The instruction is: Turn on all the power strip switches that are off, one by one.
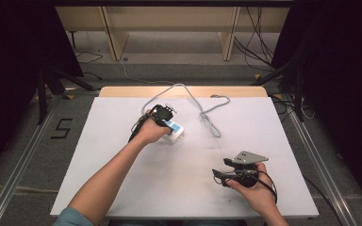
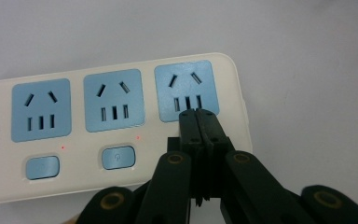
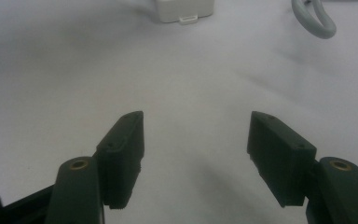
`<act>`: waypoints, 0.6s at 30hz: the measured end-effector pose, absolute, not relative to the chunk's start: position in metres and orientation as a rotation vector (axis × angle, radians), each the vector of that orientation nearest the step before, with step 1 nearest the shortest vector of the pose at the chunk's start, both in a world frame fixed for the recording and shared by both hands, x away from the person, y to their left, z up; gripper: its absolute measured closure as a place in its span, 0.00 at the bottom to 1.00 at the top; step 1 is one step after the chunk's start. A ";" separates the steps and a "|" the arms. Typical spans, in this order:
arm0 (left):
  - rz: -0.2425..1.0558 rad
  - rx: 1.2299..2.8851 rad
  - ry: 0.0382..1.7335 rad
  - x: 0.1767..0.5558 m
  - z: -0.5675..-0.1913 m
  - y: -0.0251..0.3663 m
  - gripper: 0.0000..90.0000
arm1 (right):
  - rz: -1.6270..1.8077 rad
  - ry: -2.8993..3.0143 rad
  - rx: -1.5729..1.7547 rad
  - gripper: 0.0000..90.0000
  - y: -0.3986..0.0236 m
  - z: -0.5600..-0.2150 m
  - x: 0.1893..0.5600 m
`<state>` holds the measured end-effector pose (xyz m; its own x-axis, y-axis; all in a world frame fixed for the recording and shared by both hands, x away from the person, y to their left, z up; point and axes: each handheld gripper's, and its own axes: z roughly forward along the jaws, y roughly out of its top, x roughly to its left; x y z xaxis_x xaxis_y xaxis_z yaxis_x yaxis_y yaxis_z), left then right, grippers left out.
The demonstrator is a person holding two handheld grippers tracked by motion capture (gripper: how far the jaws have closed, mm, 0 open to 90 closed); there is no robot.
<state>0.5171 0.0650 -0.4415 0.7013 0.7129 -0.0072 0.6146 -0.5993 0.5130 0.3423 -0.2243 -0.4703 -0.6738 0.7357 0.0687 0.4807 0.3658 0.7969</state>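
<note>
The power strip (image 1: 175, 132) lies on the white table (image 1: 122, 179), left of centre and toward the far half of the surface, with its grey cable (image 1: 207, 115) running from behind the left hand in loose loops toward the far edge and back down to the right of the strip. In the left gripper view the strip (image 2: 121, 84) shows a cream housing with three blue socket faces in a row, two blue switch buttons beneath the first two faces, and a small red indicator dot near each. The left gripper (image 1: 162, 115) is held directly over the strip; its jaws are pressed together with nothing between them, and the joined tips (image 2: 198, 116) sit at the lower edge of the third socket face, covering the area where that socket's own button would lie. Whether the tips touch the housing cannot be told. The hand and gripper body hide most of the strip in the high view, leaving one end exposed. The right gripper (image 1: 222, 173) rests low over the near right part of the table, well apart from the strip, with its grey three-cornered plate on top. Its jaws are spread wide and empty (image 3: 196, 140), aimed across bare table toward the end of the strip (image 3: 184, 10) and a loop of cable (image 3: 314, 21). Beyond the table, wooden furniture legs (image 1: 115, 40) and floor cables (image 1: 259, 42) are visible.
</note>
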 end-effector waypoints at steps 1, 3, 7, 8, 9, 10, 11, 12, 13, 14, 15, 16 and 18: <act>0.274 2.424 1.017 0.517 -0.442 0.065 1.00 | 1.207 2.332 1.074 0.42 -0.224 -0.470 0.342; 0.276 2.427 1.014 0.517 -0.442 0.064 1.00 | 1.207 2.332 1.076 0.42 -0.224 -0.470 0.342; 0.268 2.428 1.013 0.518 -0.442 0.065 1.00 | 1.208 2.331 1.076 0.42 -0.224 -0.470 0.342; 0.262 2.423 1.018 0.518 -0.443 0.065 1.00 | 1.207 2.332 1.074 0.42 -0.224 -0.470 0.342; 0.262 2.420 1.018 0.518 -0.443 0.065 1.00 | 1.207 2.333 1.074 0.42 -0.224 -0.470 0.342; 0.263 2.417 1.017 0.518 -0.443 0.065 1.00 | 1.207 2.332 1.075 0.42 -0.224 -0.470 0.342; 0.264 2.413 1.020 0.517 -0.443 0.066 1.00 | 1.208 2.331 1.075 0.42 -0.224 -0.470 0.342; 0.260 2.411 1.021 0.518 -0.443 0.066 1.00 | 1.207 2.332 1.075 0.42 -0.224 -0.470 0.342; 0.256 2.409 1.023 0.518 -0.443 0.066 1.00 | 1.207 2.332 1.075 0.42 -0.224 -0.470 0.342; 0.253 2.409 1.024 0.518 -0.443 0.067 1.00 | 1.206 2.333 1.075 0.42 -0.224 -0.470 0.343; 0.253 2.409 1.024 0.518 -0.443 0.067 1.00 | 1.206 2.332 1.076 0.42 -0.224 -0.470 0.342; 0.255 2.406 1.022 0.518 -0.443 0.067 1.00 | 1.207 2.332 1.076 0.42 -0.224 -0.470 0.342; 0.263 2.412 1.016 0.517 -0.443 0.067 1.00 | 1.207 2.332 1.073 0.42 -0.224 -0.470 0.342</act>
